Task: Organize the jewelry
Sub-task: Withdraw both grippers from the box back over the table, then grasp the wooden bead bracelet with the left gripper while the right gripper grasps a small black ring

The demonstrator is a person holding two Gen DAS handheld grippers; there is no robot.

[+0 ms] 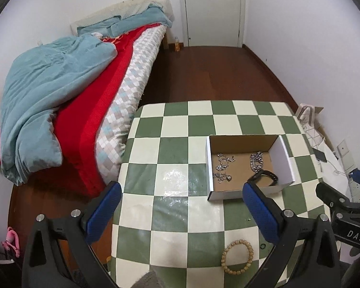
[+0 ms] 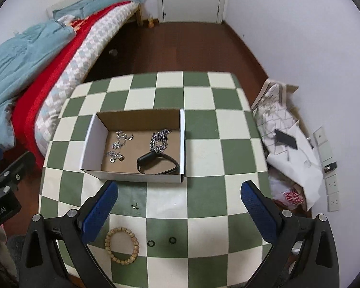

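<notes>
An open cardboard box (image 2: 91,144) (image 1: 282,153) stands on the green-and-white checkered table (image 2: 204,144) (image 1: 175,168). In it lie silver chains (image 2: 121,141) (image 1: 224,165), a thick silver chain (image 2: 159,139) (image 1: 256,159) and a black wristband (image 2: 158,164) (image 1: 264,176). On the table in front of the box lie a wooden bead bracelet (image 2: 122,246) (image 1: 237,256), two small black rings (image 2: 151,243) (image 2: 172,240) and a small gold earring (image 2: 135,206). My right gripper (image 2: 180,206) is open and empty, above the table just in front of the box. My left gripper (image 1: 180,208) is open and empty, left of the box.
A bed (image 1: 84,100) with blue and red covers runs along the table's left side. Bags, papers and a phone (image 2: 285,139) lie on the floor at the right by the wall. A door (image 1: 211,9) is at the far end.
</notes>
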